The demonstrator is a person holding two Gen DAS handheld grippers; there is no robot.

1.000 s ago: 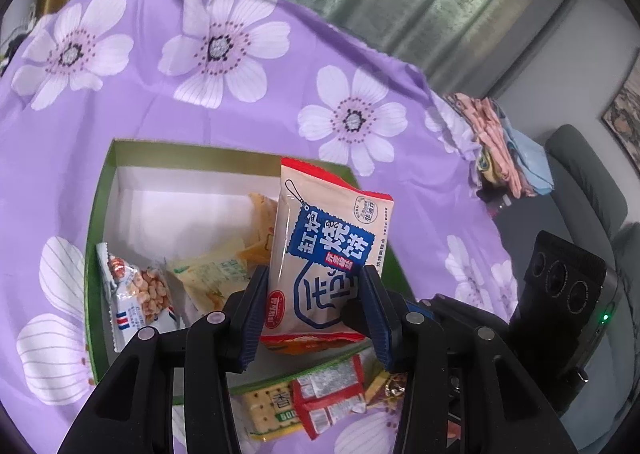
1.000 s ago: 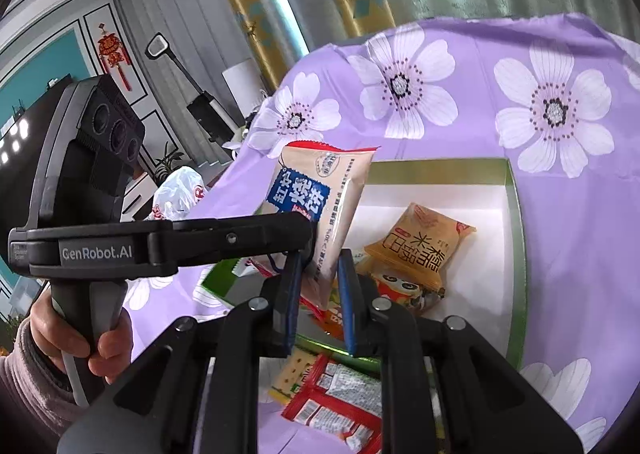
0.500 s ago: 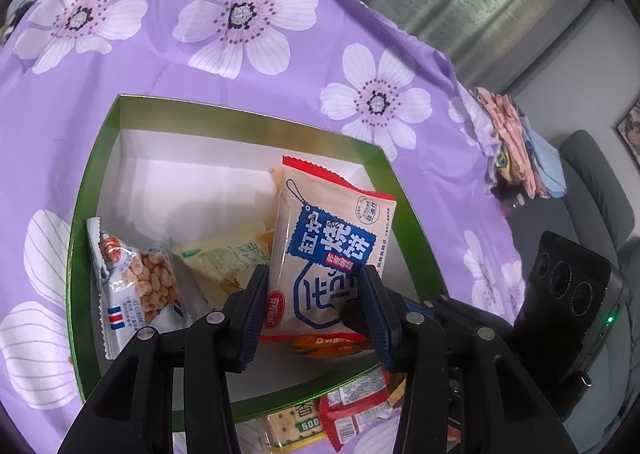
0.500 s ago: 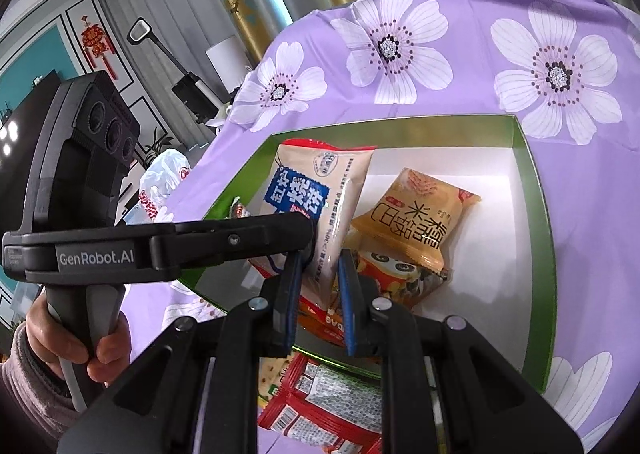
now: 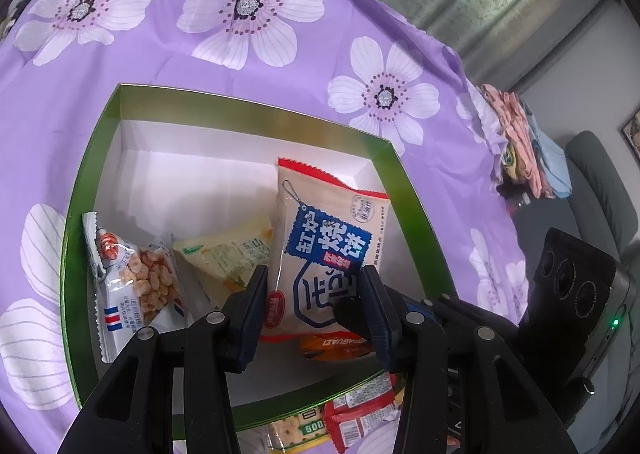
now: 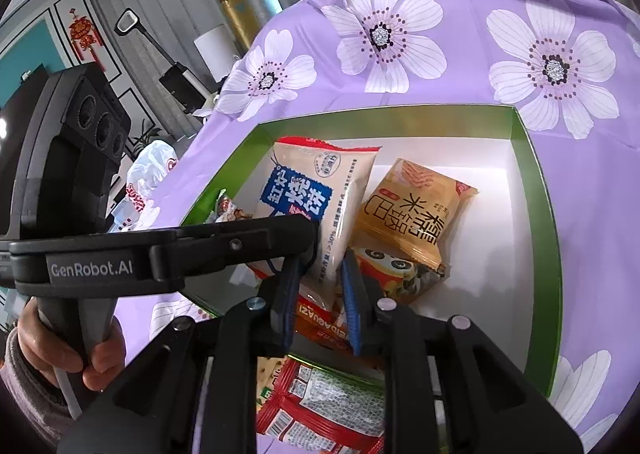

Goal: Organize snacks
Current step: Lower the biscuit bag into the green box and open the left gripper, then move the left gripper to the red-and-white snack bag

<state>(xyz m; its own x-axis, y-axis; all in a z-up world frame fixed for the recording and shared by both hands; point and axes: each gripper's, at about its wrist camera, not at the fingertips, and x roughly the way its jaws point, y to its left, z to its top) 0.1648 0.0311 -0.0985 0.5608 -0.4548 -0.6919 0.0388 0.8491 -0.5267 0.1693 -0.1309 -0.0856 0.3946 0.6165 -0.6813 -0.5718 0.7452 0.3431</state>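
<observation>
A beige snack packet with a blue label (image 5: 328, 250) is held upright over the green box (image 5: 100, 157). My left gripper (image 5: 312, 298) is shut on its sides. My right gripper (image 6: 320, 286) is shut on its lower end; the packet also shows in the right wrist view (image 6: 316, 197). In the box lie a peanut packet (image 5: 132, 286), a pale yellow packet (image 5: 228, 254), an orange packet (image 6: 416, 213), a panda-print packet (image 6: 400, 270) and an orange-red packet (image 5: 336, 346) under the held one.
The box (image 6: 540, 213) stands on a purple flowered tablecloth (image 5: 160, 33). A red packet (image 6: 320, 406) and a cracker packet (image 5: 296, 430) lie on the cloth in front of the box. A sofa (image 5: 600, 181) with folded clothes stands to the right.
Both grippers have carried the beige packet forward and down, from above the box's near edge to over its inside. Both grips are unchanged.
</observation>
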